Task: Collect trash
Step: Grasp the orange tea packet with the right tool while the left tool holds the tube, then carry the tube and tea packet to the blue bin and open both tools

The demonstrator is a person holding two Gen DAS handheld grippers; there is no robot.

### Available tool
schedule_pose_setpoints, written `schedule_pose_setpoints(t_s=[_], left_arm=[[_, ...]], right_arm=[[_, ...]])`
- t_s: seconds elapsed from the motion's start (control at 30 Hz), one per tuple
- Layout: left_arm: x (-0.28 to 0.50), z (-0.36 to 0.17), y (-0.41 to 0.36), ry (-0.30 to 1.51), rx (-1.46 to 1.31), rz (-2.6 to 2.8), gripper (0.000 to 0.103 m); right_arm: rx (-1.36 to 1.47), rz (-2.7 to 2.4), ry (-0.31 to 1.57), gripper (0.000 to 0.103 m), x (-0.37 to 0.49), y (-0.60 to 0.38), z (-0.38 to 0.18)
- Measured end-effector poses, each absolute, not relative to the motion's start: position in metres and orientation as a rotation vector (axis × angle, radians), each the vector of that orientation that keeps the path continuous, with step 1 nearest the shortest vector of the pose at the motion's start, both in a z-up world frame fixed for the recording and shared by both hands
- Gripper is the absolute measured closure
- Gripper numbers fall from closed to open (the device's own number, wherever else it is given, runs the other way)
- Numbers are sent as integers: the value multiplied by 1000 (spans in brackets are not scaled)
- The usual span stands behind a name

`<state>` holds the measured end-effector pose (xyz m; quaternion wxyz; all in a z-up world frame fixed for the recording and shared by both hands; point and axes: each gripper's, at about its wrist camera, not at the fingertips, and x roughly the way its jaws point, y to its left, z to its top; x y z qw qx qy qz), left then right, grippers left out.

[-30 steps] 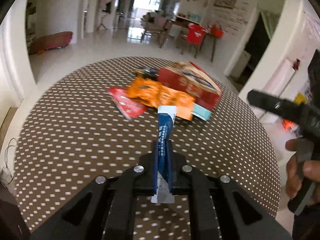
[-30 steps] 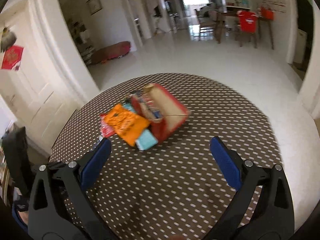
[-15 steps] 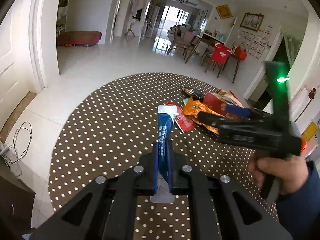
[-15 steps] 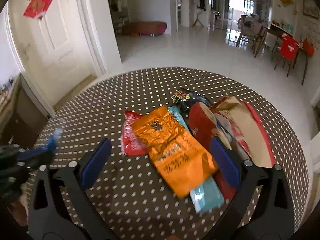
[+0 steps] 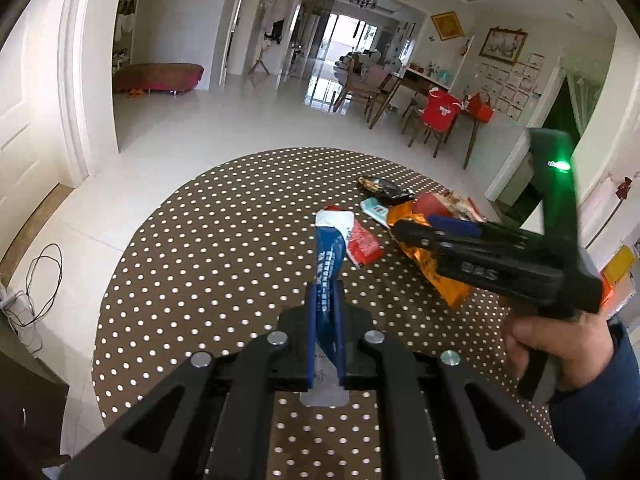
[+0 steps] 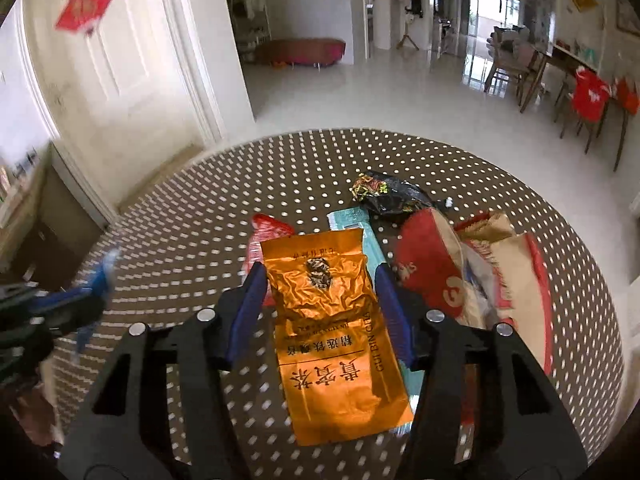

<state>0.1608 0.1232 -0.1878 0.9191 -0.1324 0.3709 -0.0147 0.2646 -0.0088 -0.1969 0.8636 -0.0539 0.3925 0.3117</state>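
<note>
White floor tiles and pale walls surround a round table (image 6: 460,160) covered in a brown cloth with white dots. On it, right of centre in the right wrist view, lies a small heap of trash.

Uppermost is one crinkled orange foil tea packet (image 6: 340,332) with a dark emblem and black print; "GUI BIN CHA" can be read along its edge, beside Chinese characters. Under its left edge lies one red wrapper (image 6: 262,236), under its right edge one teal packet (image 6: 360,220). Beyond them sits one black wrapper (image 6: 384,194) with coloured flecks, and to the right one torn red carton (image 6: 436,276) with a brown paper inside; its white lettering is too broken up to read.

The right gripper (image 6: 320,304) has just been closing, and its blue pads now stand on either side of the orange packet's upper half, not visibly pressing on it.

In the left wrist view, the left gripper (image 5: 323,316) is clenched on one blue and white sachet (image 5: 330,256), which stands up above the tabletop at frame centre; its white print is too small to read. The person's right hand (image 5: 560,356) shows at lower right of that frame.
</note>
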Motion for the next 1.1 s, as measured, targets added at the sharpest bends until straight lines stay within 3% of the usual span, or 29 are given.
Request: schedule_pose_setpoints(t_s=[0.27,0.67,0.87,1.1], left_arm=[[165,-178,90,745,-247,-90,95],[179,-166,-7,748,-149,-268,95],[186,-158,-86,746,-73,-422,95],[192,-167,-171,766,-10,-562,95]], right_arm=[[17,669,762,51,222,-58,-168],[262,440,646,51,173,-223,-134],[372,200,648,51,142,-345,-161],[480,-74,799,51,121,-466,-248]])
